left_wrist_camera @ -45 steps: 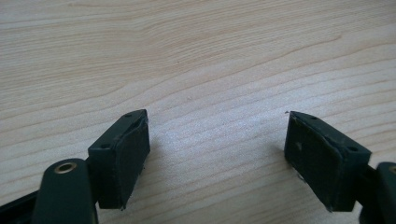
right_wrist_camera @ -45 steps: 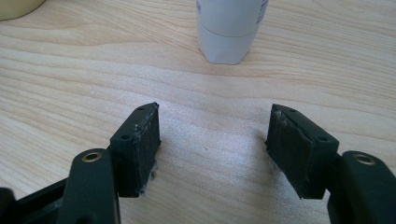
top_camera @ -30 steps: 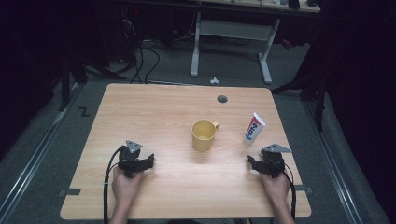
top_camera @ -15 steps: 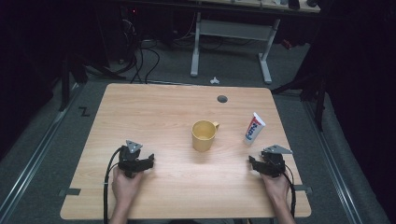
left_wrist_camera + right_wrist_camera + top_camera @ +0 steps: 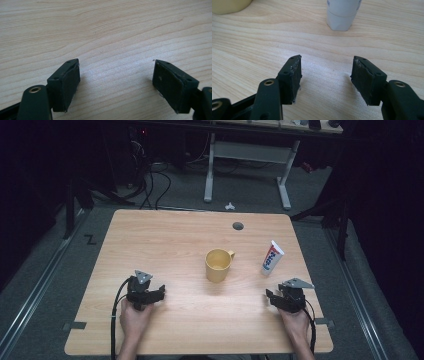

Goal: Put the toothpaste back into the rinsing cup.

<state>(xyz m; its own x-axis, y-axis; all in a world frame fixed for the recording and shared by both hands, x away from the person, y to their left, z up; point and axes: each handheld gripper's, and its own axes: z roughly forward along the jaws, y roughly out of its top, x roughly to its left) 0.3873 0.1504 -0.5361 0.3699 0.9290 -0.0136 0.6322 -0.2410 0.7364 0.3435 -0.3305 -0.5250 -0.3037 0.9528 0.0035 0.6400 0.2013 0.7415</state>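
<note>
Two grippers rest low on the surface (image 5: 165,235), both empty with fingers spread apart, so start at lower left of the high view: your left gripper (image 5: 148,295) sits well apart from everything, and its own view shows bare wood grain between its fingers (image 5: 66,85). Moving right, the yellow mug (image 5: 218,265) stands upright near the middle of the frame, handle turned toward the right, roughly between your two hands. Right of it, the toothpaste tube (image 5: 272,257) stands on its cap, long axis upright with a slight lean. At lower right, your right gripper (image 5: 286,301) is the nearer one: in the right gripper view the tube's white cap (image 5: 342,13) lies straight ahead, beyond the gap between the fingers (image 5: 290,80). A forward reach should meet it.
</note>
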